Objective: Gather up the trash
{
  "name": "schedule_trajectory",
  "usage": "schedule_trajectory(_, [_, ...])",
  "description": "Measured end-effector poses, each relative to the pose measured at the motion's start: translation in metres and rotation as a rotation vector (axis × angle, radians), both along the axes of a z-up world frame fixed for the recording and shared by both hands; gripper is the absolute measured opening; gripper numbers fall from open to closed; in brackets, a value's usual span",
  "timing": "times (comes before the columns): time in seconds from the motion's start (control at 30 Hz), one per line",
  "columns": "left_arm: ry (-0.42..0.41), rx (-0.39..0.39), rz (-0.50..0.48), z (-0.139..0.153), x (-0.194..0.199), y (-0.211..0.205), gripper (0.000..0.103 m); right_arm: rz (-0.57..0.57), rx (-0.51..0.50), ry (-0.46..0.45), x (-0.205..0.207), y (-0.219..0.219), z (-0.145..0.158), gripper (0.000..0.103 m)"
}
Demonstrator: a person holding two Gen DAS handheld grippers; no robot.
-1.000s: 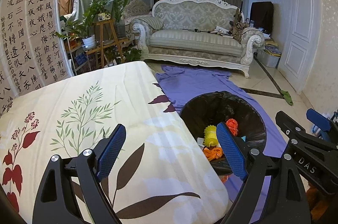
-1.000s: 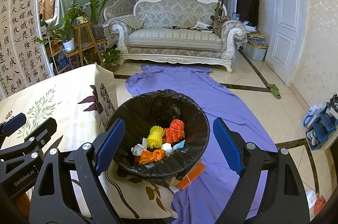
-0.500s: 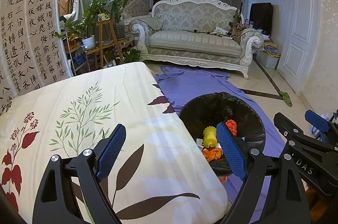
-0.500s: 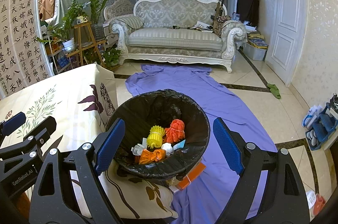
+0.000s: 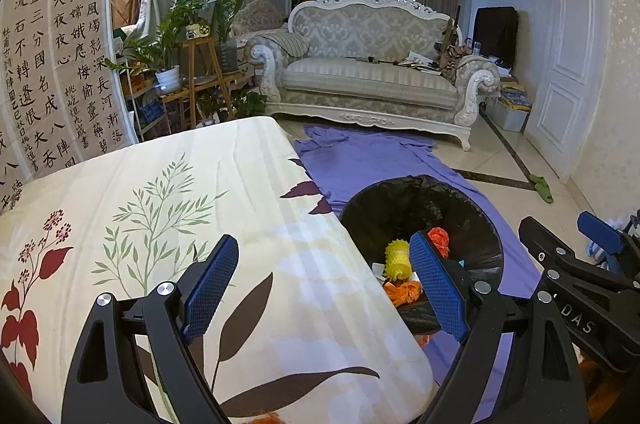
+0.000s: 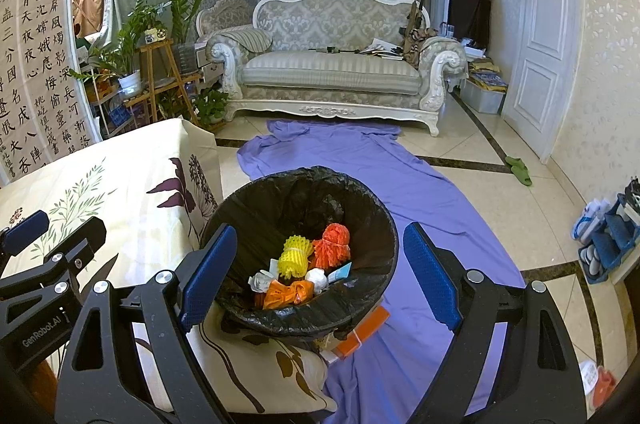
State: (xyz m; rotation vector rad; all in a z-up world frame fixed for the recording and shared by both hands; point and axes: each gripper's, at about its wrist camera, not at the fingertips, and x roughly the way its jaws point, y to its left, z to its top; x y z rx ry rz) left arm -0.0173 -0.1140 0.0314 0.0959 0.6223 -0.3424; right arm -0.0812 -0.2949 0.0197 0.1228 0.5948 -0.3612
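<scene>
A round bin with a black liner (image 6: 344, 179) stands on the purple cloth beside the table; it also shows in the left wrist view (image 5: 404, 199). Inside lie yellow foam netting (image 6: 295, 256), orange netting (image 6: 332, 246), an orange bag (image 6: 286, 294) and white crumpled paper (image 6: 317, 276). My right gripper (image 6: 320, 276) is open and empty, held above the bin. My left gripper (image 5: 326, 288) is open and empty above the table's right edge, with the bin just to its right.
The table carries a cream floral cloth (image 5: 160, 207). A purple sheet (image 6: 408, 191) covers the floor toward the white sofa (image 6: 336, 63). An orange box (image 6: 362, 334) lies under the bin's edge. Plant stands (image 6: 160, 71) are at left, shoes (image 6: 600, 236) at right.
</scene>
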Motion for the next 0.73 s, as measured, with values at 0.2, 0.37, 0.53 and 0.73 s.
schedule_trajectory(0.2, [0.004, -0.005, 0.0, 0.0, 0.0, 0.0, 0.085, 0.001, 0.0, 0.0, 0.0, 0.0, -0.001, 0.083])
schedule_trajectory(0.37, [0.0, -0.003, 0.002, 0.0, 0.0, -0.001, 0.085, 0.001, -0.001, 0.001, 0.0, 0.001, 0.0, 0.083])
schedule_trajectory(0.53, [-0.002, 0.003, 0.019, 0.0, 0.004, 0.001, 0.085, 0.007, 0.001, 0.004, -0.002, 0.003, -0.004, 0.083])
schedule_trajectory(0.73, [0.034, -0.001, 0.06, -0.005, 0.012, 0.014, 0.085, 0.031, 0.001, 0.012, 0.001, 0.012, -0.01, 0.083])
